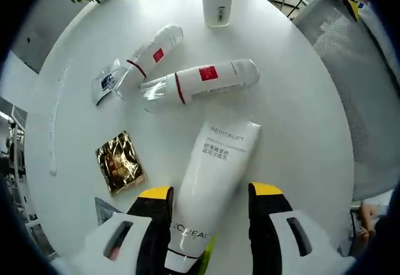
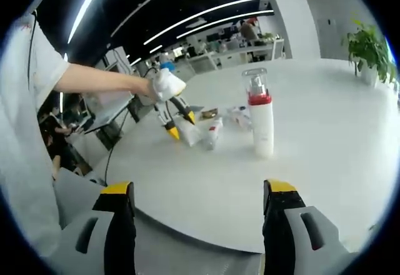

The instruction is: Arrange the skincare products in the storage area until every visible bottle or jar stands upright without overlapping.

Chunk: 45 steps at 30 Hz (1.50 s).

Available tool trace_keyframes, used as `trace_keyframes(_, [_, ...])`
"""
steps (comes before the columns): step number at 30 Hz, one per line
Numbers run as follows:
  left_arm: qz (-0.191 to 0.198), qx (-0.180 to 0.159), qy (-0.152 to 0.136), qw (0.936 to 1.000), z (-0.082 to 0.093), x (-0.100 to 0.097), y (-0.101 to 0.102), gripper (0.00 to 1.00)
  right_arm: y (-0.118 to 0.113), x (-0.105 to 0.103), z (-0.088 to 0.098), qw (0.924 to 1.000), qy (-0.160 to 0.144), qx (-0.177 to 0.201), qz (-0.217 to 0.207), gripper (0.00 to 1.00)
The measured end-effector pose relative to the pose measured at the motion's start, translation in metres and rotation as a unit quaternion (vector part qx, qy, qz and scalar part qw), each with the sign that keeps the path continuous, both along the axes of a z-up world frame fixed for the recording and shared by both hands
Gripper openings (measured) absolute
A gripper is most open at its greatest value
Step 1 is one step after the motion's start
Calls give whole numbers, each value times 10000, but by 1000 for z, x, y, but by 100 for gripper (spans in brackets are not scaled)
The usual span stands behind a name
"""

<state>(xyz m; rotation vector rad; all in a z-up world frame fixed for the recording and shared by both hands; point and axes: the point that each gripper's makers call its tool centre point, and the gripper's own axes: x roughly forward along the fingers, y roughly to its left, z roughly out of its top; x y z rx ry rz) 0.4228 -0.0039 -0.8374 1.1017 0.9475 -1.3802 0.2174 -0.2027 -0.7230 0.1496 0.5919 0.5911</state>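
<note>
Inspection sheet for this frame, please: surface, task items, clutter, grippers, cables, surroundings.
Surface: round white table.
Task items: white tube lying flat; two clear-capped bottles lying flat; one bottle standing upright.
Clutter: gold foil packet.
Grippers: left gripper open, jaws astride the white tube; right gripper open, empty, off the table edge.
Cables: nothing seen.
Surroundings: potted plant, mesh chair, office beyond.

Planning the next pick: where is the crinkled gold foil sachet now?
In the left gripper view, the gold foil sachet lies flat on the white round table, left of the large white tube between the left gripper jaws.
</note>
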Motion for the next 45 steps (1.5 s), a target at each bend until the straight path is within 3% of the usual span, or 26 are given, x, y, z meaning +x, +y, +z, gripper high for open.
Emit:
trace_keyframes(3, [80, -32, 20, 10000, 2, 4, 0, 44, 0, 0, 0, 10000, 8, -5, 0, 84])
trace_keyframes(17, [151, 193, -255, 9994, 9, 0, 6, 39, 2, -1, 0, 10000, -12, -73, 42, 83])
trace_keyframes(20, [327, 51, -207, 9992, 21, -9, 4, 39, 2, -1, 1, 9999, -36, -80, 47, 83])
trace_keyframes(28, [613, -137, -211, 9978, 25, -7, 6, 38, 1, 0, 1, 9999, -86, -100, 63, 83])
trace_keyframes(34, [855, -310, -213, 9956, 38, -12, 4, 38, 2, -1, 1, 9998, -100, -141, 111, 83])
trace_keyframes(45, [1474, -817, -217, 9855, 62, -22, 12, 37, 7, -3, 1, 9993, -125, -226, 259, 82])
